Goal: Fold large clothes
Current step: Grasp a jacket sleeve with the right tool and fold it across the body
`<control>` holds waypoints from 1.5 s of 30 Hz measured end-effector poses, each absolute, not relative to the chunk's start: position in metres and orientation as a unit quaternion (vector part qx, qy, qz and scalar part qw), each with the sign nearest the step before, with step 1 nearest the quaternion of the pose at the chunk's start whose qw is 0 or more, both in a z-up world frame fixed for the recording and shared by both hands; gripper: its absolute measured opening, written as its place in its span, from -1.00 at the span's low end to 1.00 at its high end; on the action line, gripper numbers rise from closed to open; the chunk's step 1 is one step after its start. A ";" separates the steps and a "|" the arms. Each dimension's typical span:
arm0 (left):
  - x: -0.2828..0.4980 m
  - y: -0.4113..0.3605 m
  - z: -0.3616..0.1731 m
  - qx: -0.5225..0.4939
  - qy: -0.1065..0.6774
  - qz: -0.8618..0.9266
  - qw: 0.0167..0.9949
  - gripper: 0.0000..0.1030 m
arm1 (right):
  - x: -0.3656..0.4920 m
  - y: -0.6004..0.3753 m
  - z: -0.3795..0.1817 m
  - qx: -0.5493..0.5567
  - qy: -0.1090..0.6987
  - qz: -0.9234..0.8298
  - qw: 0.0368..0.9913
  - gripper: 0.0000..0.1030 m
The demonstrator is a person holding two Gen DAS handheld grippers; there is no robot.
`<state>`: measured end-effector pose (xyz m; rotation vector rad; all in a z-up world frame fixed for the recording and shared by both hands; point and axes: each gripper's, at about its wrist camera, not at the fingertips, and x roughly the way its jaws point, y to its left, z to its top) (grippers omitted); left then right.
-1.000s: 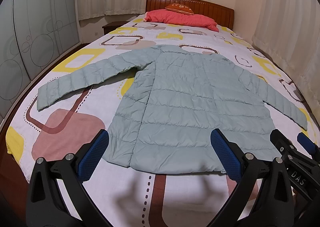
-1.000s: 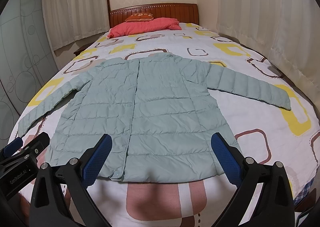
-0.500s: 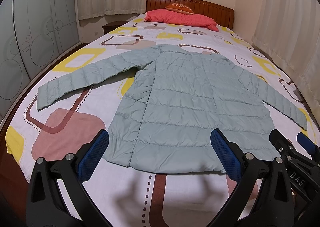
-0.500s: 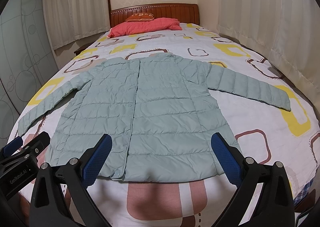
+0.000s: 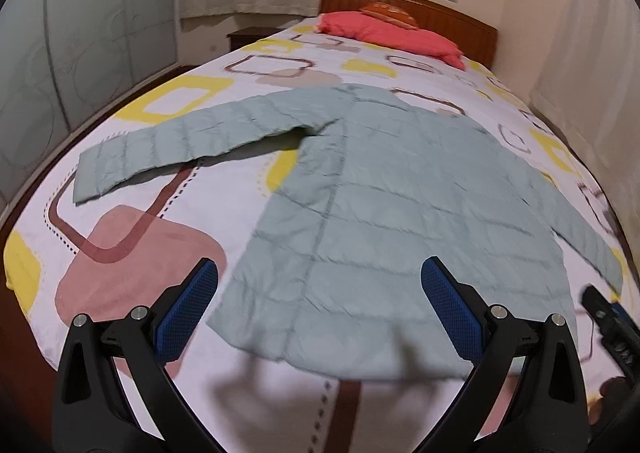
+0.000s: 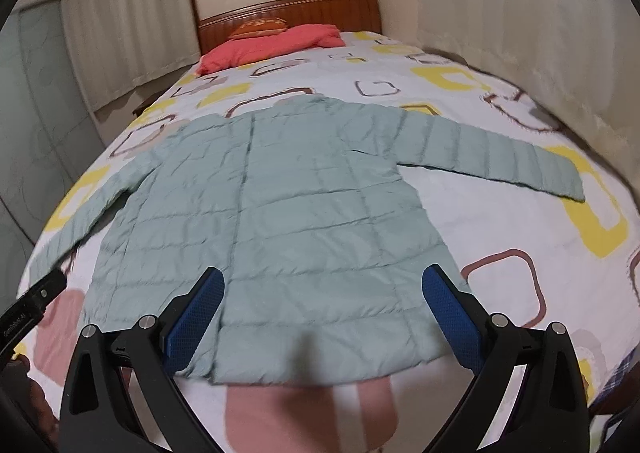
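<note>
A pale green quilted jacket lies flat on the bed with both sleeves spread out; it also shows in the right wrist view. Its left sleeve reaches toward the bed's left edge, its right sleeve toward the right. My left gripper is open and empty, above the jacket's hem. My right gripper is open and empty, also above the hem. Each gripper shows at the edge of the other's view, the right gripper in the left wrist view and the left gripper in the right wrist view.
The bed has a white sheet with yellow, pink and brown squares. Red pillows lie by the wooden headboard. A frosted wardrobe stands left, curtains right, a nightstand beside the bed.
Both grippers have tilted and moved a little forward over the hem, and both views are blurred by motion. The jacket has not moved and both grippers stay open.
</note>
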<state>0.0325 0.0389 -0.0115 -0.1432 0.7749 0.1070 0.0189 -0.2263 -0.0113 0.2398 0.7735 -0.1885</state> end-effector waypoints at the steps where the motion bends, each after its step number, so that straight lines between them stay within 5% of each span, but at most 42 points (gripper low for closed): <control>1: 0.040 0.049 -0.016 -0.095 0.379 0.054 0.919 0.96 | 0.023 -0.241 -0.015 0.137 0.378 -0.095 0.910 0.91; 7: 0.077 0.091 -0.051 -0.139 0.427 0.077 0.890 0.96 | 0.034 -0.333 -0.050 0.285 0.379 -0.100 0.875 0.78; 8: 0.083 0.098 -0.056 -0.145 0.425 0.086 0.889 0.90 | 0.035 -0.345 -0.053 0.294 0.376 -0.108 0.872 0.59; 9: 0.087 0.104 -0.062 -0.146 0.427 0.098 0.887 0.68 | 0.037 -0.360 -0.058 0.300 0.374 -0.123 0.869 0.07; 10: 0.094 0.112 -0.070 -0.153 0.433 0.110 0.881 0.55 | 0.038 -0.370 -0.062 0.303 0.377 -0.138 0.864 -0.05; 14: 0.112 0.143 -0.094 -0.199 0.459 0.139 0.855 0.45 | 0.040 -0.427 -0.083 0.363 0.352 -0.167 0.847 -0.03; 17: 0.120 0.167 -0.101 -0.242 0.443 0.160 0.849 0.51 | 0.038 -0.469 -0.095 0.412 0.316 -0.190 0.834 0.28; 21: 0.127 0.182 -0.102 -0.268 0.411 0.189 0.851 0.70 | 0.039 -0.517 -0.110 0.465 0.271 -0.222 0.813 0.29; 35: 0.135 0.175 -0.109 -0.234 0.384 0.228 0.863 0.83 | 0.057 -0.595 -0.127 0.511 0.134 -0.254 0.810 0.41; 40: 0.129 0.182 -0.103 -0.237 0.371 0.259 0.860 0.83 | 0.059 -0.602 -0.128 0.500 0.163 -0.270 0.807 -0.70; 45: 0.128 0.199 -0.109 -0.224 0.383 0.296 0.846 0.83 | 0.072 -0.579 -0.091 0.430 0.167 -0.263 0.847 -0.80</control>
